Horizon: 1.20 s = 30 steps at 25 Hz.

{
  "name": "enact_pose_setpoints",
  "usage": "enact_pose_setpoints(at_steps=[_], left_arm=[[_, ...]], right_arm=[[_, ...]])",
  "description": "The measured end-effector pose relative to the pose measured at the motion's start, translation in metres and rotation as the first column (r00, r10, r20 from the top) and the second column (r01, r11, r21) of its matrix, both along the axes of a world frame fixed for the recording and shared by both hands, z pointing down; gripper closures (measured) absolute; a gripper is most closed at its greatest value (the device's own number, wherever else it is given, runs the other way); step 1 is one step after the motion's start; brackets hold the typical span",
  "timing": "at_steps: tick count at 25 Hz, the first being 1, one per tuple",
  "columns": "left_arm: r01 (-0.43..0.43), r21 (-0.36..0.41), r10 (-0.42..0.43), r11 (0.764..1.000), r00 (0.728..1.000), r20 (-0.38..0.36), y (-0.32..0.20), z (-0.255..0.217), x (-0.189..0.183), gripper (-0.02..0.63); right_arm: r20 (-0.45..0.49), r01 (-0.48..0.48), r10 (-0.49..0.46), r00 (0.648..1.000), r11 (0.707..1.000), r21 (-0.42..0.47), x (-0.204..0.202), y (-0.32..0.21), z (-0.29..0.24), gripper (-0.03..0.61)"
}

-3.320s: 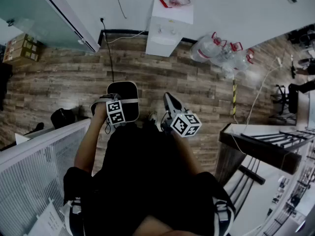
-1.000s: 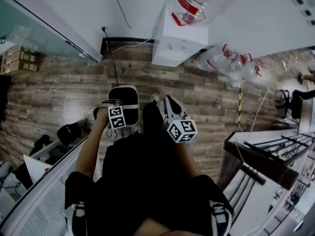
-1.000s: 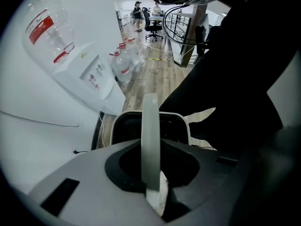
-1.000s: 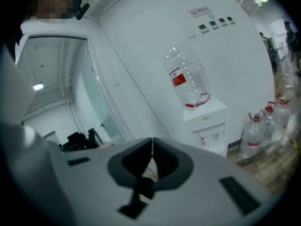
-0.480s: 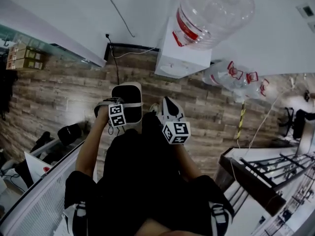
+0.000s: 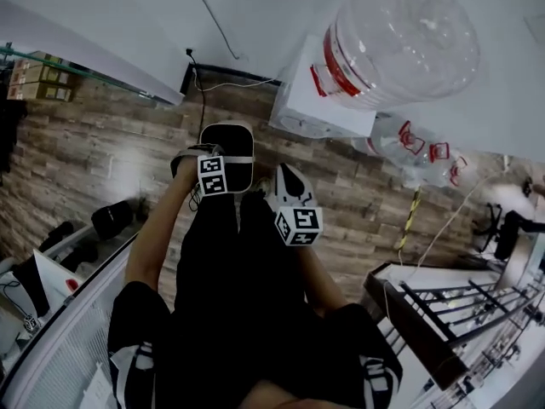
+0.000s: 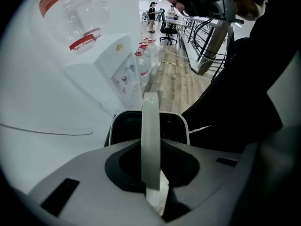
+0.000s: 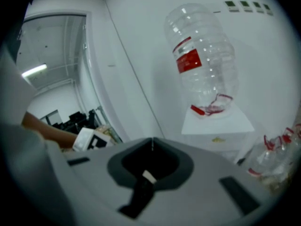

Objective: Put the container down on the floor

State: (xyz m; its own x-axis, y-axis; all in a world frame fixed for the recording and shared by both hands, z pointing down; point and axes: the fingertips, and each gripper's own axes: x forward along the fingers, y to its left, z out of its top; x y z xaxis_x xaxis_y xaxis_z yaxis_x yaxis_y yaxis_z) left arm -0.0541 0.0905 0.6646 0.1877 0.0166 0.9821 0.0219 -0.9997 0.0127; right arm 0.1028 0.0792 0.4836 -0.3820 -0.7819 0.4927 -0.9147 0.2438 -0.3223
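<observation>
L gripper (image 6: 223, 167) clamped on white handle (image 7: 151, 140) of container (image 6: 227, 140), hanging above wood floor (image 6: 94, 160), near water dispenser (image 6: 317, 102). R gripper (image 6: 287, 192) jaws pressed together, nothing betw.

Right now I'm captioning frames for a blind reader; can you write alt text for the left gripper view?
The left tongs are shut on the white handle of a black container with a white rim, with wooden floor beyond. Behind it stands a white water dispenser topped by an upturned bottle.
</observation>
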Motion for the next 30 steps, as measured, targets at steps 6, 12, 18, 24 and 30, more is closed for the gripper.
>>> enact_pose_setpoints(at_steps=[6,12,18,24,30], left_arm=[[-0.051,-0.017,0.05,0.999,0.998,-0.029,-0.048,0.037,0.009,0.532],[-0.085,-0.01,0.085,0.996,0.995,-0.044,-0.091,0.074,0.014,0.532],[-0.113,0.012,0.113,0.994,0.992,-0.049,-0.131,0.118,0.025,0.532],[-0.137,0.043,0.14,0.99,0.989,-0.05,-0.169,0.191,0.031,0.532],[-0.144,0.087,0.149,0.986,0.987,-0.057,-0.193,0.274,0.04,0.532]], right_arm=[[-0.006,-0.025,0.025,1.0,0.999,-0.028,-0.012,-0.044,0.014,0.545],[-0.021,-0.059,0.058,0.998,0.997,-0.04,-0.023,-0.086,0.041,0.545],[-0.02,-0.042,0.041,0.999,0.996,-0.078,-0.038,-0.122,0.082,0.545],[-0.016,-0.022,0.021,1.0,0.995,-0.098,-0.047,-0.143,0.131,0.545],[-0.001,-0.022,0.022,1.0,0.989,-0.146,-0.047,-0.144,0.18,0.545]])
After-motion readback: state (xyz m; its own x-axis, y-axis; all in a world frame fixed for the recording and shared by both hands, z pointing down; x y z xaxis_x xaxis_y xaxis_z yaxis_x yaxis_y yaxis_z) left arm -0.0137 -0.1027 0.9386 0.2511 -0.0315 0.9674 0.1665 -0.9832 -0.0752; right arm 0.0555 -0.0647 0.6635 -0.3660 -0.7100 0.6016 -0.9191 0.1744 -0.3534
